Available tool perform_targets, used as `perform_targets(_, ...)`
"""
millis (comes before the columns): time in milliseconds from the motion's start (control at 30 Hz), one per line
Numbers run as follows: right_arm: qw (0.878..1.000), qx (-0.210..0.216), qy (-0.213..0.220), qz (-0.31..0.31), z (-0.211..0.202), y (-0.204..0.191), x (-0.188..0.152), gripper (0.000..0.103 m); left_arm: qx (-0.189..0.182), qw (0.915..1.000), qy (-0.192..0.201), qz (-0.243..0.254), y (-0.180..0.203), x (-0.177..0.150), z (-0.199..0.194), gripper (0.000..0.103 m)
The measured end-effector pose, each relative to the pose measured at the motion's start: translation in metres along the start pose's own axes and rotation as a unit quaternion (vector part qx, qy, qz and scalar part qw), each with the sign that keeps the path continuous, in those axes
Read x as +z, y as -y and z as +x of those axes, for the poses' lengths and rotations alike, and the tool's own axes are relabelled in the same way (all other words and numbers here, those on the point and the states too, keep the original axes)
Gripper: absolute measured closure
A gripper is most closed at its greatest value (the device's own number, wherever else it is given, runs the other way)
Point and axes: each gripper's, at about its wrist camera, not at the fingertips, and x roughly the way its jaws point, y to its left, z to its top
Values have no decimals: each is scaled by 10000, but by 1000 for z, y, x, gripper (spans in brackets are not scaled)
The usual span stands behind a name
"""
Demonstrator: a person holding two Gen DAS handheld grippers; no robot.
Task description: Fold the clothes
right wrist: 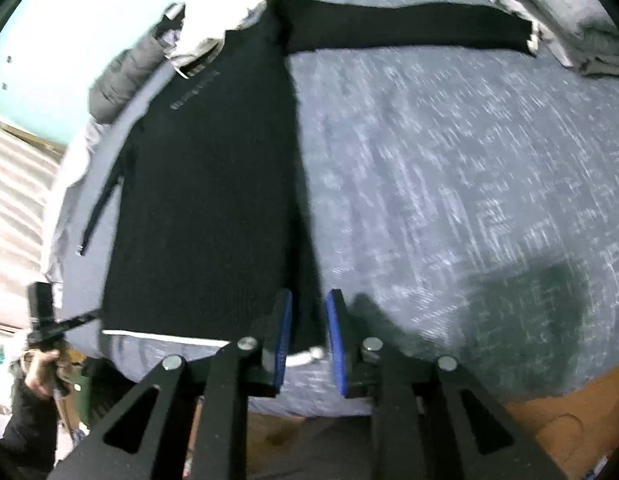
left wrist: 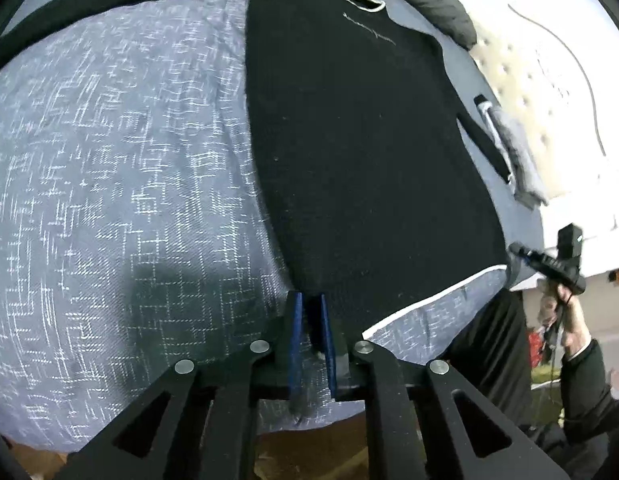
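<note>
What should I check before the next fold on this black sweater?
1. Right gripper placed on the fabric: ok. Its jaws are open, with the black sweater side edge between them.
2. Left gripper grip at the hem corner: cannot tell. The jaws are nearly together, but what they pinch is unclear.
3. Sweater body flat on the bedspread: ok.
4. Sleeve tucked in: not ok. It lies stretched sideways across the bedspread.
5. Collar end free: not ok. A white garment seems to overlap it.
</note>
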Motion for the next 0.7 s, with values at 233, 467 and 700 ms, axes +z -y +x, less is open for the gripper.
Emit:
perform_targets(233, 9989, 43, -458, -97, 36, -8, -4, 86, 235, 9996, -159, 95, 15, 5, 32, 85)
perform_targets(467, 9993, 27, 377, 66, -12, 14, 28, 66, 241, 9994, 240, 28, 20, 16, 14, 61)
perform_targets(700, 9801, -312, 1447, 1323, -51, 89, 98, 38, 294, 9973, 676, -69, 24, 37, 5, 59)
